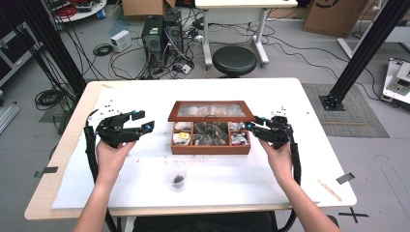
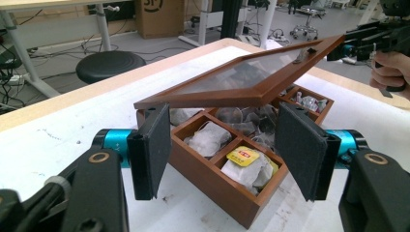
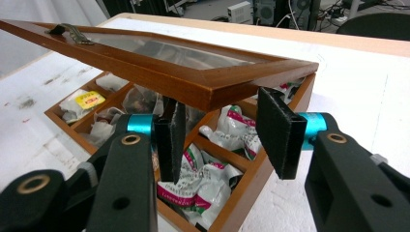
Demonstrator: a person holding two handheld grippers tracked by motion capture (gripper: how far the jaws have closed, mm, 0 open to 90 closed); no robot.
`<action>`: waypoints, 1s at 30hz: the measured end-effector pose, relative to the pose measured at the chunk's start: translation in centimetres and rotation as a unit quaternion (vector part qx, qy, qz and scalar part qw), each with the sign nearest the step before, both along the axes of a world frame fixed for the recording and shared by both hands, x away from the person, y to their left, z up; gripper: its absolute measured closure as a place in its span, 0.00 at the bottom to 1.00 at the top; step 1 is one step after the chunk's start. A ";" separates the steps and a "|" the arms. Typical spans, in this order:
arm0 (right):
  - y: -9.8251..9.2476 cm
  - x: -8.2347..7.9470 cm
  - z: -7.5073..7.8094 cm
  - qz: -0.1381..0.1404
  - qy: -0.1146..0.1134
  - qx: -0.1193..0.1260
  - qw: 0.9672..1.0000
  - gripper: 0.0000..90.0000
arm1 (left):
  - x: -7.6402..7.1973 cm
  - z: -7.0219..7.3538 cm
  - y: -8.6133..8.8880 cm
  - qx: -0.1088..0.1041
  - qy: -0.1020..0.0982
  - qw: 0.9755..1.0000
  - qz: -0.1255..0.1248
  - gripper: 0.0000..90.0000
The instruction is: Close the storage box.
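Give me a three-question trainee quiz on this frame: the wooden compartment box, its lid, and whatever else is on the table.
1. True or false: the glass-paned wooden lid of the brown wooden compartment box is fully shut.
2. What stands on the white-covered table between the box and the person? A: a small clear plastic cup. B: a metal spoon. C: a red kettle.
3. Which is nearer the box, the left gripper or the right gripper?

Key: 1 false, the lid is raised at a slant over the compartments. 2 A. 3 the right gripper, at the box's right end.
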State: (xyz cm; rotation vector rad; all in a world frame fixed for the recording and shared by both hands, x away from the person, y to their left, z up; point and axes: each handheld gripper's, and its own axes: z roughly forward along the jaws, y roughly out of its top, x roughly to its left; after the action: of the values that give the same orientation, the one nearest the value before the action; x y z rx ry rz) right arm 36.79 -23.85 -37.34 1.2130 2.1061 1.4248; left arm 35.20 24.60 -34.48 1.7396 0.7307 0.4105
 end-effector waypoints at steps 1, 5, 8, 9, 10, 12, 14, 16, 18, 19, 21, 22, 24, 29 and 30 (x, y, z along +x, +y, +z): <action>0.0 -0.1 -0.1 0.000 -0.001 -0.001 1.000 0.62 | 0.0 0.0 0.0 -0.001 0.001 1.000 -0.001 0.43; 0.0 -0.3 -0.4 0.000 -0.001 -0.009 1.000 0.62 | 0.0 0.0 0.0 -0.001 0.000 1.000 0.000 0.42; 0.1 -0.5 -0.7 0.001 0.002 -0.014 1.000 0.63 | 0.0 0.0 0.1 0.000 0.000 1.000 0.000 0.42; 0.1 -0.6 -0.8 0.001 0.002 -0.014 1.000 0.63 | 0.0 0.0 0.1 -0.001 0.001 1.000 0.001 0.42; 0.1 -0.6 -0.8 0.002 0.002 -0.017 1.000 0.63 | 0.0 0.0 0.1 -0.001 0.001 1.000 0.001 0.42; 0.1 -0.8 -0.9 0.002 0.003 -0.018 1.000 0.63 | 0.0 0.0 0.1 0.000 0.001 1.000 0.000 0.42; 0.2 -0.9 -1.1 0.002 0.002 -0.019 1.000 0.63 | -0.1 0.0 0.1 -0.001 0.000 1.000 0.001 0.42; 0.2 -0.9 -1.3 0.002 0.003 -0.022 1.000 0.63 | -0.1 0.0 0.1 -0.002 0.001 1.000 0.001 0.42; 0.2 -1.0 -1.4 0.004 0.006 -0.024 1.000 0.64 | -0.1 0.0 0.2 0.000 0.000 1.000 0.002 0.42; 0.2 -1.1 -1.5 0.005 0.008 -0.024 1.000 0.64 | -0.1 0.0 0.2 -0.001 0.000 1.000 0.002 0.43; 0.2 -1.2 -1.6 0.006 0.009 -0.024 1.000 0.64 | -0.1 -0.1 0.3 -0.003 0.000 1.000 0.002 0.42; 0.2 -1.2 -1.7 0.007 0.009 -0.025 1.000 0.64 | 0.0 -0.1 0.3 -0.003 0.001 1.000 0.002 0.42; 0.2 -1.4 -1.7 0.007 0.011 -0.027 1.000 0.64 | 0.0 -0.1 0.3 -0.002 0.001 1.000 0.002 0.42; 0.2 -1.8 -2.0 0.008 0.010 -0.030 0.999 0.64 | 0.0 -0.1 0.3 -0.001 0.002 1.000 0.002 0.42; 0.2 -1.8 -2.0 0.008 0.010 -0.031 0.999 0.64 | 0.0 -0.1 0.2 -0.002 0.002 1.000 0.002 0.42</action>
State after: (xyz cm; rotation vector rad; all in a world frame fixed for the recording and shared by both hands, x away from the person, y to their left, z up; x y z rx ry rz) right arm 34.98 -23.68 -39.36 1.1945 2.1605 1.3480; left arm 35.20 24.82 -34.59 1.7355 0.7371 0.4079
